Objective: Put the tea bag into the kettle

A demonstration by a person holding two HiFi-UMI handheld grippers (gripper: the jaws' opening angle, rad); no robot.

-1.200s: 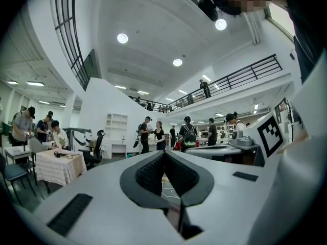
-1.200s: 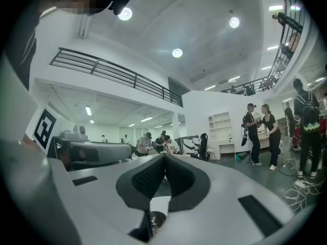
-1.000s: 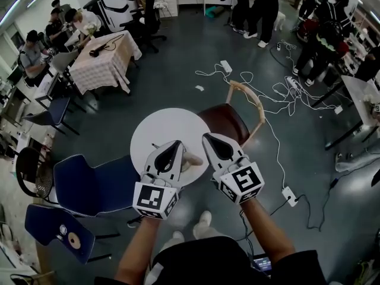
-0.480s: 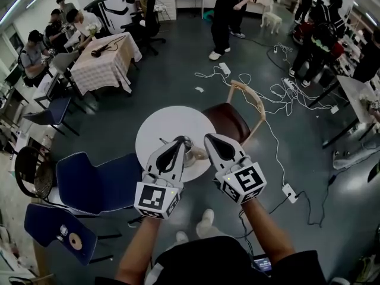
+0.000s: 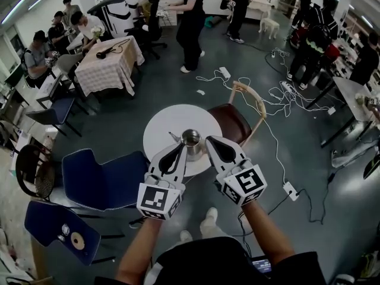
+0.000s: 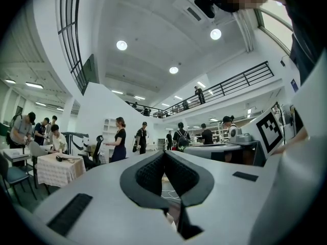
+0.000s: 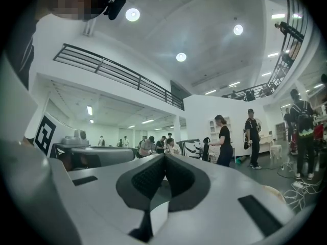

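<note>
My left gripper (image 5: 178,149) and right gripper (image 5: 212,142) hover just this side of the kettle (image 5: 190,139), both clenched on nothing. No tea bag shows; it's either inside the kettle or out of view, so I'd look first.

No word, number or brand can be read. The only printed signs are black-and-white square coded markers (image 5: 156,198) at the near ends of the left gripper (image 5: 180,148) and right gripper (image 5: 211,141). A small round disc (image 5: 77,240) on the near-left blue chair (image 5: 44,218) perhaps carries print, too small to tell.
</note>
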